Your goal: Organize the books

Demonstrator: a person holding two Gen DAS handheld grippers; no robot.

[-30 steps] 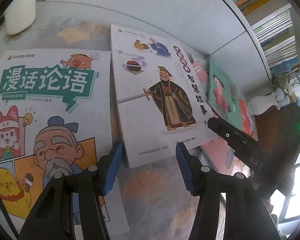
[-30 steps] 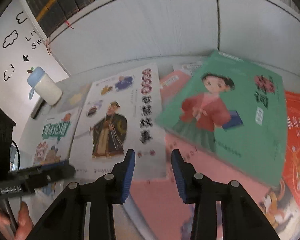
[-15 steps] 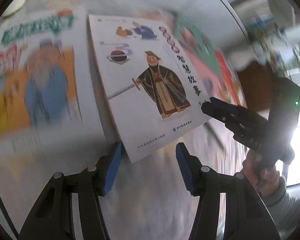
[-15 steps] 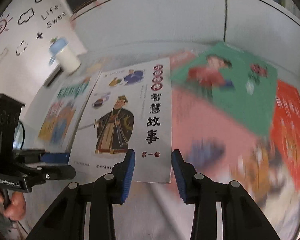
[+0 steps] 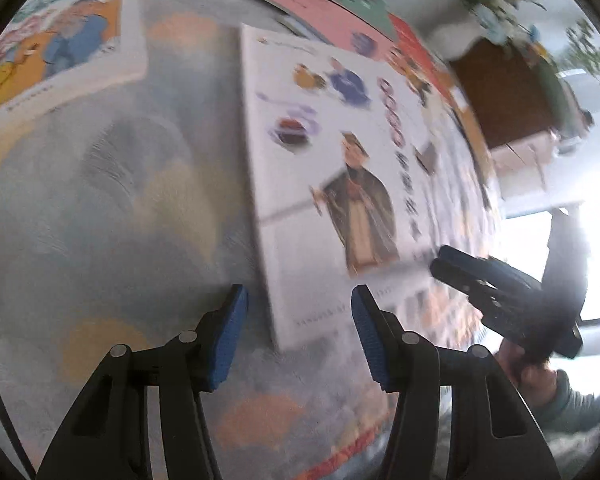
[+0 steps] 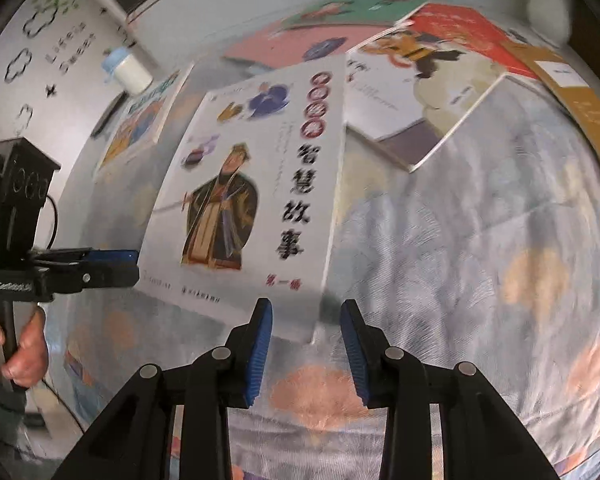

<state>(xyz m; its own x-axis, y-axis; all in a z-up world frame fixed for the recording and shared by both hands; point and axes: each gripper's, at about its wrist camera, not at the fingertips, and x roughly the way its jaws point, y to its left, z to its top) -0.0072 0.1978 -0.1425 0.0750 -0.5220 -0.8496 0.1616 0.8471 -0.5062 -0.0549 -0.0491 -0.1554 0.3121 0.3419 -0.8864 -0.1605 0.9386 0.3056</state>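
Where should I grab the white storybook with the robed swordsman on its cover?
Take the white storybook with the robed swordsman by its near bottom edge, close to the right corner, coming in low from the near side. It lies flat on the patterned cloth, so only an edge gives purchase; the closing right claw already straddles that corner.

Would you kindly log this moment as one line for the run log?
task: organize books | target: white book flat on table | left gripper: open at near corner, empty | right gripper: closing, empty
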